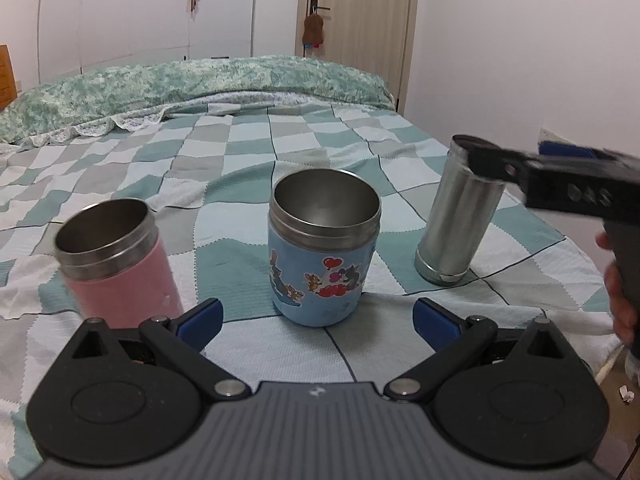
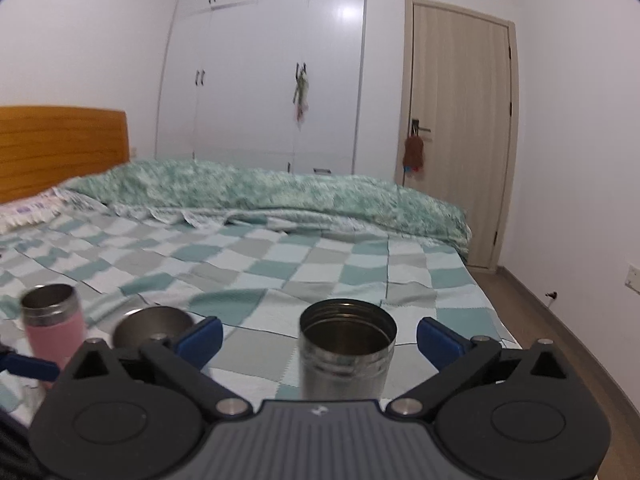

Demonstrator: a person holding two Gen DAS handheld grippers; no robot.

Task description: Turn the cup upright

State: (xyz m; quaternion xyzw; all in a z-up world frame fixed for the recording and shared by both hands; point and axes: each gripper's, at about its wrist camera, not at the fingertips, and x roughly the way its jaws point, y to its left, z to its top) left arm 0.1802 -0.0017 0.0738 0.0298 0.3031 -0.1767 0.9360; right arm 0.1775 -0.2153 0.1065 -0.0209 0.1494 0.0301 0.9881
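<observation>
Around you is a bedroom: a bed [image 1: 304, 140] under a green-and-white checked blanket, a rumpled green quilt [image 1: 200, 84] heaped along its far side, white wardrobes [image 2: 260, 72] behind that and a closed door [image 2: 460, 128] to the right. A wooden headboard [image 2: 60, 148] shows in the right wrist view.

Three cups stand on the blanket in a row, all mouth up. The pink cup [image 1: 116, 260] is on the left, just ahead of your left gripper's [image 1: 316, 318] left finger. The blue cartoon cup [image 1: 322, 248] stands in the middle, straight ahead of that gripper and just beyond its fingertips. Neither touches the steel cup [image 1: 460, 216], the task's own, which stands well to the right near the bed's edge.

The steel cup is plain ribbed metal, taller and slimmer than the others, with a threaded band below the rim. In the left wrist view it leans slightly; in the right wrist view its open mouth faces up.

Your left gripper hovers low over the near edge of the bed, jaws spread wide and holding nothing. Your right gripper [image 2: 318, 340] reaches in from the right at rim height, your hand [image 1: 620, 292] on its handle. Its jaws are wide apart too, the steel cup standing between the blue pads [image 2: 200, 338] without either one touching it.
</observation>
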